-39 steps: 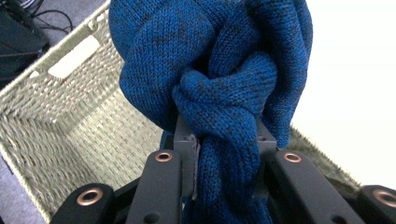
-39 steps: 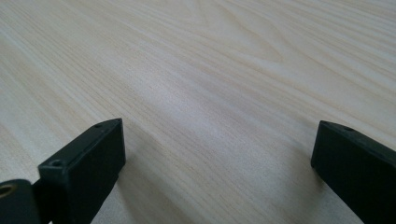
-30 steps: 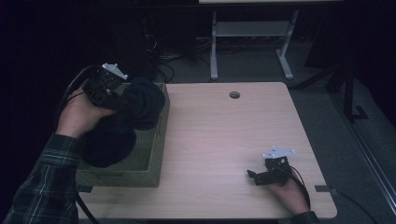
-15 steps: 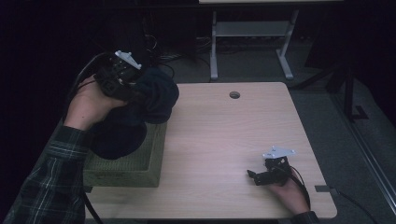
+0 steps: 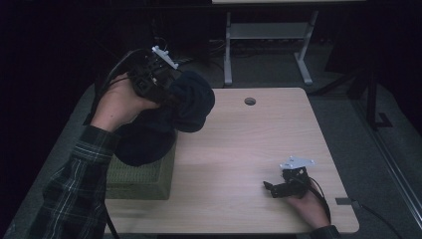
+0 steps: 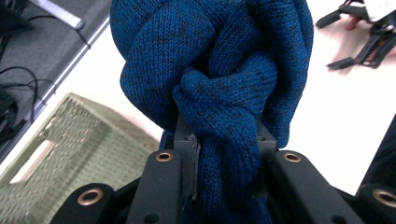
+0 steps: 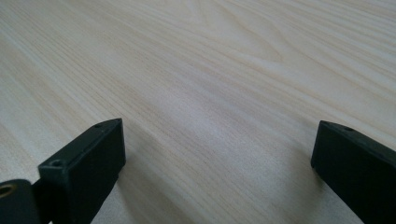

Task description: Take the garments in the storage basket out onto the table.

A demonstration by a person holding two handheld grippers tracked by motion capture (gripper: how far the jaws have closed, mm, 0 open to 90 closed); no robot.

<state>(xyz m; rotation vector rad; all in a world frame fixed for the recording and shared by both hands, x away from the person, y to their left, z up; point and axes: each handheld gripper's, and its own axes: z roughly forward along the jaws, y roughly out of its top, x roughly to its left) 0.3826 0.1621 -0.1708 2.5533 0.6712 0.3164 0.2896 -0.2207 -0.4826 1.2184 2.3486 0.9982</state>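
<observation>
Over the last second the left gripper (image 5: pixel 171 94), its jaws clamped on a thick fold of the dark blue knitted sweater (image 5: pixel 164 119), has lifted the bundle up and across from the basket (image 5: pixel 142 179) toward the table (image 5: pixel 249 149), so the garment now hangs mostly clear of the basket (its lower end looks to trail over the rim), which suggests it is being taken out. The sweater is soft, chunky-ribbed and bunched into rounded folds; the basket is olive-green, coarsely woven and box-shaped, while the right gripper (image 5: pixel 271 189) rests wide open and empty on the smooth, pale wood-grain tabletop.
</observation>
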